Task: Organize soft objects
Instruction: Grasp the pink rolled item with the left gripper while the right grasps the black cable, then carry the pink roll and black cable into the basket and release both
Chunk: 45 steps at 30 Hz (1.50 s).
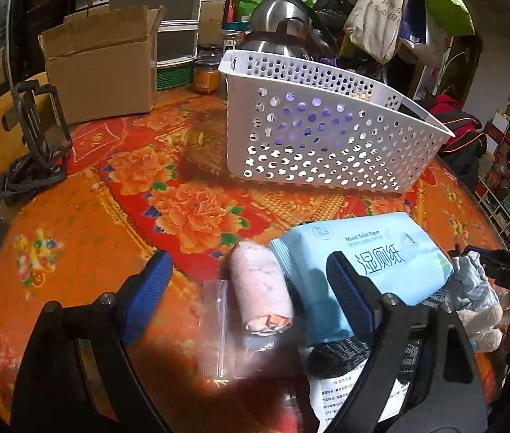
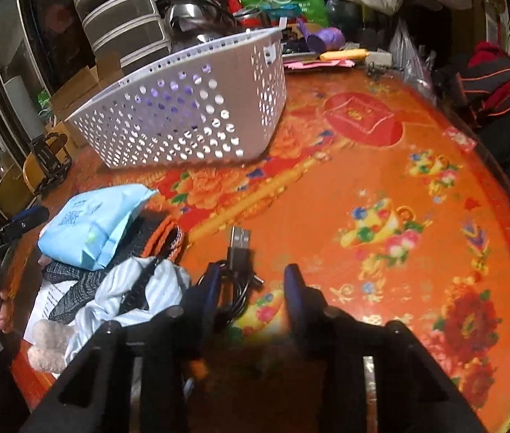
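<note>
A rolled pink towel (image 1: pixel 261 288) lies on the table between the fingers of my open left gripper (image 1: pixel 251 270). A light blue wet-wipe pack (image 1: pixel 359 263) lies just right of it, partly behind the right finger; it also shows in the right wrist view (image 2: pixel 92 223). A pale blue striped cloth (image 2: pixel 135 288), dark knit fabric (image 2: pixel 153 234) and a white plush (image 2: pixel 47 346) lie in a pile. The white perforated basket (image 1: pixel 312 133) stands behind them. My right gripper (image 2: pixel 253 281) is open above a black USB cable (image 2: pixel 238 252).
A cardboard box (image 1: pixel 99 72), a black stand (image 1: pixel 38 137), a jar (image 1: pixel 206 75) and a steel kettle (image 1: pixel 283 21) sit at the table's far side. A clear zip bag (image 1: pixel 218 324) and a printed sheet (image 1: pixel 341 397) lie near the towel. Floral tablecloth (image 2: pixel 399 180) spreads to the right.
</note>
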Available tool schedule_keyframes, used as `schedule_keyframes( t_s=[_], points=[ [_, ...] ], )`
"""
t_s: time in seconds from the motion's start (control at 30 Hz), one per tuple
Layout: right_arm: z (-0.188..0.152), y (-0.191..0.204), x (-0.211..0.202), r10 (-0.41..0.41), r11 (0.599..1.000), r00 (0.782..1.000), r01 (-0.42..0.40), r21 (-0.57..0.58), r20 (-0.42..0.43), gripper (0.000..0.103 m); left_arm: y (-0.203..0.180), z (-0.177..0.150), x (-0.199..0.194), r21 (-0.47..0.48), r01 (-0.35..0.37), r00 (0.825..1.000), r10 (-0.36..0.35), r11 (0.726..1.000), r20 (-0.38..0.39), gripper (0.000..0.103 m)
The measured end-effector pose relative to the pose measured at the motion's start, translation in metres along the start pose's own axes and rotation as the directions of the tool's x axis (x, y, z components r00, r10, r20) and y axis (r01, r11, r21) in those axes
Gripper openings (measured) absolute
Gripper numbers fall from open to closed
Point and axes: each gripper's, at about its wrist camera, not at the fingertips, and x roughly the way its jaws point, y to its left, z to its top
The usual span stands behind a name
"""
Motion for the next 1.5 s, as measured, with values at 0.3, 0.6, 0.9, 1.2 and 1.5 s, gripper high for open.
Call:
schedule_keyframes(
  t_s=[0.3,0.6,0.9,1.2,1.5],
  points=[
    [-0.005,0.009,0.01,0.0,0.998,1.0,-0.001,-0.06,-0.014,0.018,-0.002,0.005,0.02,0.02,-0.028,0.999,0.029,0.999,-0.027,0.081],
    [-0.004,0.017,0.012,-0.033,0.994,0.999,0.031,-0.102,-0.016,0.018,0.002,-0.001,0.023,0.038,-0.072,0.997,0.073,0.997,-0.032,0.071],
    [-0.004,0.022,0.014,-0.042,0.992,0.999,0.039,-0.121,-0.019,0.018,0.002,-0.004,0.036,0.033,-0.022,0.995,0.025,0.999,-0.094,0.03],
    [-0.004,0.018,0.008,-0.035,0.994,0.999,0.036,-0.104,0.006,0.015,0.004,-0.003,0.026,0.018,-0.025,0.998,0.026,1.0,-0.055,0.029],
    [-0.004,0.009,-0.006,-0.031,0.998,0.996,0.035,-0.052,0.078,0.015,0.006,-0.002,0.019,0.004,-0.027,0.999,0.027,1.0,-0.024,0.029]
  ],
)
